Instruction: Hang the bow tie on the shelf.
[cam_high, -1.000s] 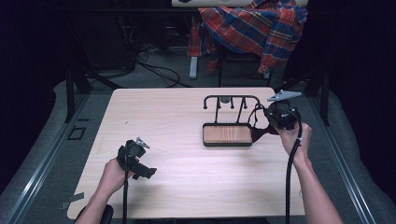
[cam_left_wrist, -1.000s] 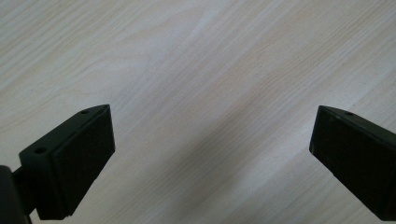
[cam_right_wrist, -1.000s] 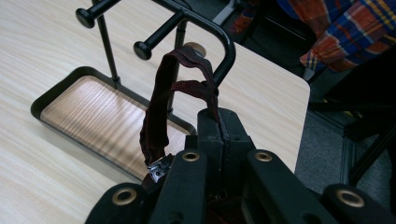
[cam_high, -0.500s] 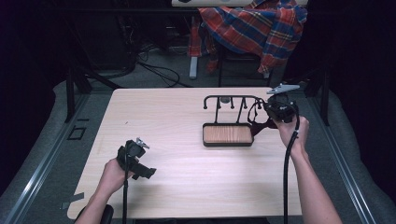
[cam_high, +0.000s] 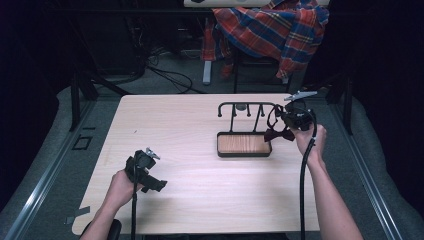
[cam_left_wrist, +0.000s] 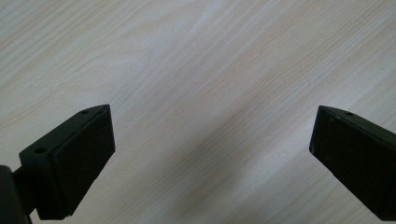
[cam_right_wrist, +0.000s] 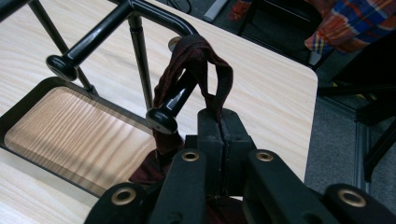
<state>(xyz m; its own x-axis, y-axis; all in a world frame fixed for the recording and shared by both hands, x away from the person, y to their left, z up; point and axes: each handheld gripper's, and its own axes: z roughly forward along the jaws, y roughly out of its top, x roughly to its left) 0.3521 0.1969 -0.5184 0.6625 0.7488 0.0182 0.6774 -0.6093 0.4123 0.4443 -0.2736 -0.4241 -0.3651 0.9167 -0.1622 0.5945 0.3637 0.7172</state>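
Pinching the strap of a dark maroon bow tie, right tongs clamped tight on the band where it loops over the end peg of a black metal rack. Draped around that peg, with the bow part hanging down by the rack's right end, seen from above as a dark red shape just beside the wooden tray at the rack's base. Held near the right rear edge of the pale wood surface. Resting low at the front left of the surface, well apart from the rack: left tongs, spread wide with nothing but bare wood grain between them. Behind the surface, a plaid shirt draped over a chair.
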